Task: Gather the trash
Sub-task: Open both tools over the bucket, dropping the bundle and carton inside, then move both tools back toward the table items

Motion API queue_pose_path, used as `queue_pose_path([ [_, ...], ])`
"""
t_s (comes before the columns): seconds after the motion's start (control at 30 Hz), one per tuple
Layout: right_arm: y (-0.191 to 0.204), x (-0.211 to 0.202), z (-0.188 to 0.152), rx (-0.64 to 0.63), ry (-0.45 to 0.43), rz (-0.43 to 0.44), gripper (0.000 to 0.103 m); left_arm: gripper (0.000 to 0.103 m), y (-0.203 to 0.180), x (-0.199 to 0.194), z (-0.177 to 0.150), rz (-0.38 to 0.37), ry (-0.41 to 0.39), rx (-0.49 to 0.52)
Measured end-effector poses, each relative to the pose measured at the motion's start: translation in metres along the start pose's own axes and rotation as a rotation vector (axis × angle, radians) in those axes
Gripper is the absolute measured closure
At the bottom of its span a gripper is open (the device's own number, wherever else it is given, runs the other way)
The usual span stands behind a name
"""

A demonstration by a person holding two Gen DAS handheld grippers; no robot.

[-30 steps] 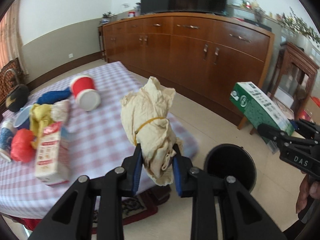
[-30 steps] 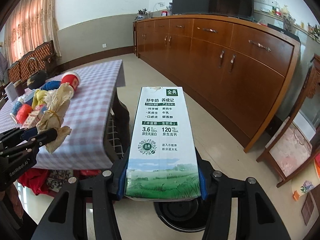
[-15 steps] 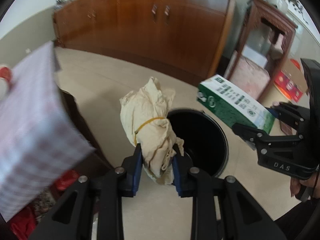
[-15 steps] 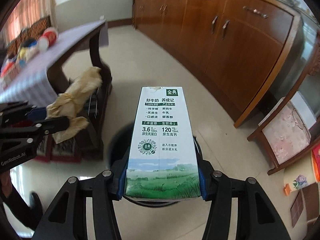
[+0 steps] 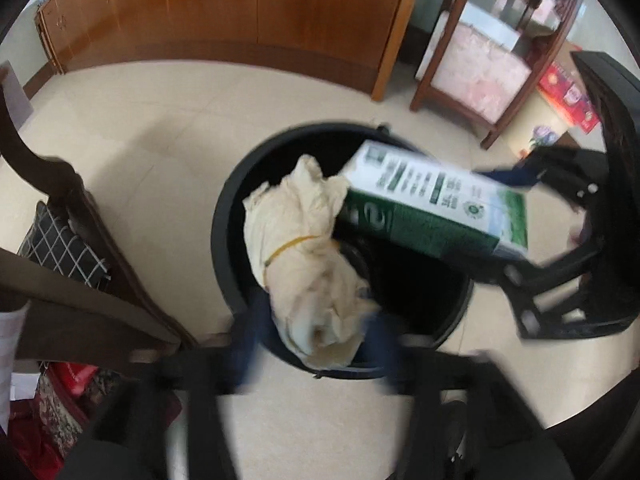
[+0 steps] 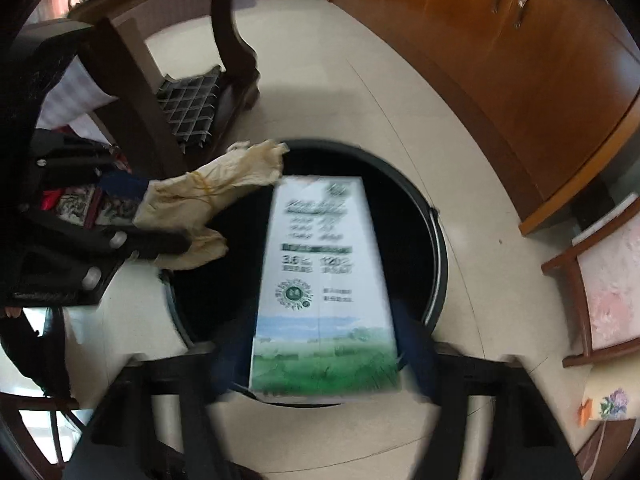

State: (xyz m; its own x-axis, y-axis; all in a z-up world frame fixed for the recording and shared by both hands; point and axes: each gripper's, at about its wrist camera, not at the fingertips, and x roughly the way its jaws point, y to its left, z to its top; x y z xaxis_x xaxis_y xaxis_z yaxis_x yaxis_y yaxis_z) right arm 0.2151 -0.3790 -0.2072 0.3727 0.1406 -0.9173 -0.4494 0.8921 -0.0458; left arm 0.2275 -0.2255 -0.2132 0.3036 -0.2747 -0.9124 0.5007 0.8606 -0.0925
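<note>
A round black trash bin [image 5: 224, 240] stands on the floor below both grippers; it also shows in the right wrist view [image 6: 436, 240]. My left gripper [image 5: 316, 340] has its blurred jaws spread, with the cream crumpled bag [image 5: 304, 256] tied by a yellow band between them over the bin's mouth. My right gripper [image 6: 324, 364] has blurred jaws spread beside the green and white milk carton [image 6: 320, 280], which hangs over the bin. The carton [image 5: 432, 204] and the bag [image 6: 200, 200] each show in the other view, touching at their tips.
Dark wooden table legs [image 5: 60, 200] and a chair with a checked cushion [image 6: 188, 108] stand left of the bin. A long wooden cabinet [image 6: 520, 40] runs along the far side. A small wooden side table [image 5: 488, 60] stands to the right.
Both grippers have swung down over the bin's mouth. Their jaws have spread wider around the bag and the carton, and the picture is blurred by motion.
</note>
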Motion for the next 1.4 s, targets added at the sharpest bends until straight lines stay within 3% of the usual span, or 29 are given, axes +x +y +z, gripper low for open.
queue_pose_path([
  [0.03, -0.003, 0.0, -0.003, -0.005, -0.014, -0.004, 0.0, 0.014, 0.0, -0.002, -0.001, 0.009, -0.017, -0.002],
  [0.07, -0.004, -0.002, -0.005, -0.001, -0.026, -0.004, 0.0, 0.009, 0.002, -0.006, -0.003, 0.02, -0.033, -0.006],
  [0.33, -0.024, -0.038, -0.009, 0.152, -0.088, -0.082, 0.0, 0.009, 0.006, -0.056, -0.016, 0.141, -0.119, -0.062],
  [0.53, -0.005, -0.079, -0.006, 0.203, -0.145, -0.154, 0.0, 0.009, 0.014, -0.104, -0.022, 0.157, -0.18, -0.121],
  [0.9, 0.068, -0.152, 0.025, 0.253, -0.28, -0.175, 0.0, 0.009, 0.04, -0.193, -0.043, 0.275, -0.349, -0.206],
  [1.4, 0.18, -0.173, 0.092, 0.189, -0.352, -0.024, 0.0, 0.009, 0.134, -0.268, -0.119, 0.462, -0.457, -0.42],
])
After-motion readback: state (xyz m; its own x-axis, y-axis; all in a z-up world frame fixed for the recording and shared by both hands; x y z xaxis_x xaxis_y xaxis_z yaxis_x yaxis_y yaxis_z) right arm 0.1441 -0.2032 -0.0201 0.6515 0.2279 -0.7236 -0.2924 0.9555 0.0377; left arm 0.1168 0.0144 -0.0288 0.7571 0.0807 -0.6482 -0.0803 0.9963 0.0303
